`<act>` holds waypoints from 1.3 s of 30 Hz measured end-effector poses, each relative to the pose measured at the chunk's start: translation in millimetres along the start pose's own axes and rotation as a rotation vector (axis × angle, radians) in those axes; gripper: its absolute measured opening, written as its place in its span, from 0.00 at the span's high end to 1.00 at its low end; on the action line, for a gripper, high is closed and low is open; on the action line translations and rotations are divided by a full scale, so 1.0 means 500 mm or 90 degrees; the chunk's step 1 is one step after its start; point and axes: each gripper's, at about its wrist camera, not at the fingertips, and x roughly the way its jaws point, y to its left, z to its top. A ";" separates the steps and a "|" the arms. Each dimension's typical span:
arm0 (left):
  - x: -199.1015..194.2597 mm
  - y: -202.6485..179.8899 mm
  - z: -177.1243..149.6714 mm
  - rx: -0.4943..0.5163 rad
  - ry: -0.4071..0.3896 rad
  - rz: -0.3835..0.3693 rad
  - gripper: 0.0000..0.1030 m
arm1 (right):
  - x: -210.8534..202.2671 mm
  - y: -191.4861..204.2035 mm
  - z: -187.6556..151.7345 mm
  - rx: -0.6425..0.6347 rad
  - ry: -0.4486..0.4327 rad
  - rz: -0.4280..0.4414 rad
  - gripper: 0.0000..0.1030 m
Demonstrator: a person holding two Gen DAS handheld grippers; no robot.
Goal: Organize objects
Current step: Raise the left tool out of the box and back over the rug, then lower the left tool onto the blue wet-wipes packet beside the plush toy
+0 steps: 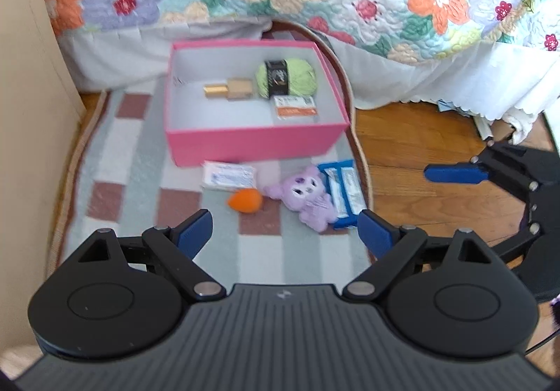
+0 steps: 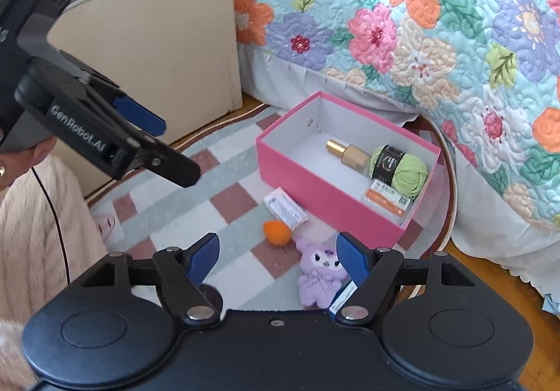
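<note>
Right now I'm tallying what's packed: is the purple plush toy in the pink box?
No, the purple plush toy lies on the rug outside the pink box.

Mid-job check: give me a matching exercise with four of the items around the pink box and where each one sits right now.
Items:
1. green yarn ball
2. purple plush toy
3. orange egg-shaped sponge
4. gold-capped bottle

Places:
A. on the rug, between the orange item and the blue packets
B. in the pink box, left of the yarn
C. in the box, at its right end
D. on the rug, just below the white packet

Pairs: 1-C, 2-A, 3-D, 4-B
</note>
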 end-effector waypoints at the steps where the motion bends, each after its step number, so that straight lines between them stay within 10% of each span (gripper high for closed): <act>1: 0.013 -0.003 -0.007 -0.007 0.003 -0.007 0.12 | 0.003 -0.002 -0.012 0.000 -0.001 0.004 0.24; 21: 0.310 -0.062 -0.044 -0.042 0.060 -0.047 0.13 | 0.227 -0.110 -0.257 0.036 0.027 -0.096 0.22; 39: 0.462 -0.109 -0.096 -0.156 0.141 -0.094 0.15 | 0.349 -0.180 -0.308 0.088 0.061 -0.101 0.22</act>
